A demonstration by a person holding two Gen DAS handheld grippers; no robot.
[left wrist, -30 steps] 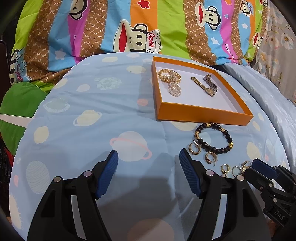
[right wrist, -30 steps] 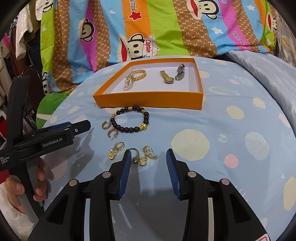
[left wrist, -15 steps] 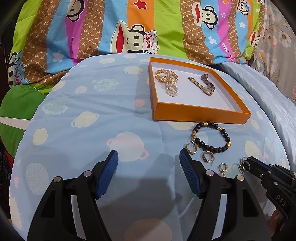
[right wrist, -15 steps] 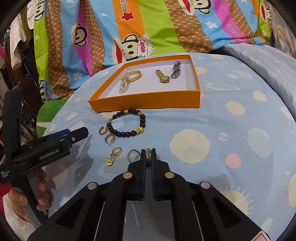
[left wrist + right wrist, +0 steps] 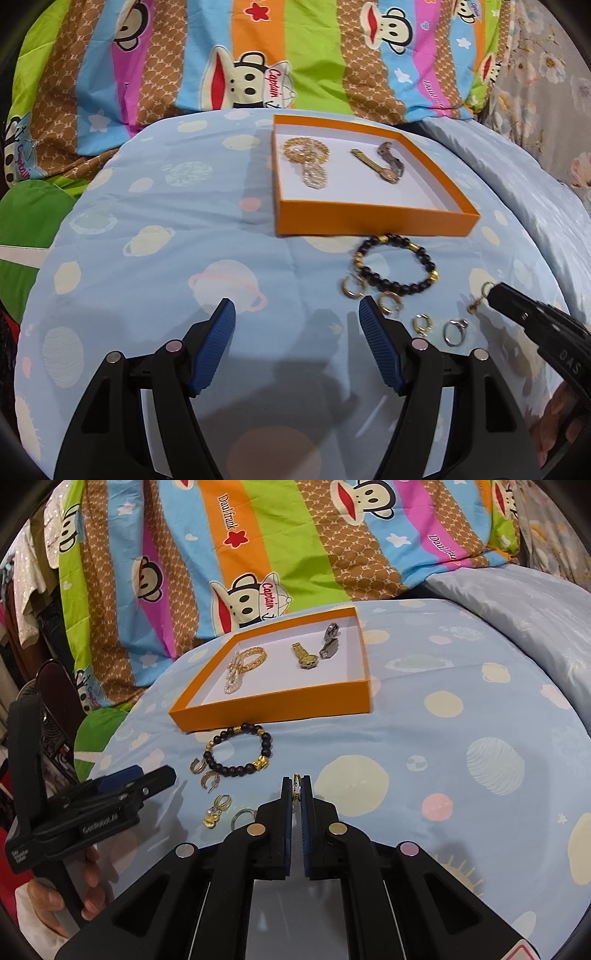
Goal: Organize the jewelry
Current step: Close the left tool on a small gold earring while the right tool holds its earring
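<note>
Right gripper (image 5: pixel 296 788) is pinching a small gold earring (image 5: pixel 480 297) and lifting it off the blue bedspread (image 5: pixel 461 738), where a second ago it was spread wide around that earring lying flat; the left gripper (image 5: pixel 297 321) is idling wide apart and empty. Two chain bracelets (image 5: pixel 243 668) and a watch (image 5: pixel 314 651) are already lying in the orange tray (image 5: pixel 273 709), while the beaded bracelet (image 5: pixel 240 751), three more earrings and a ring (image 5: pixel 454 330) are waiting just outside its near edge.

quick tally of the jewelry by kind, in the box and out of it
Bracelets: 3 — gold and pearl in the orange box, beaded outside
Watches: 1
Earrings: 4, one in the right gripper
Rings: 1
Total: 9
</note>
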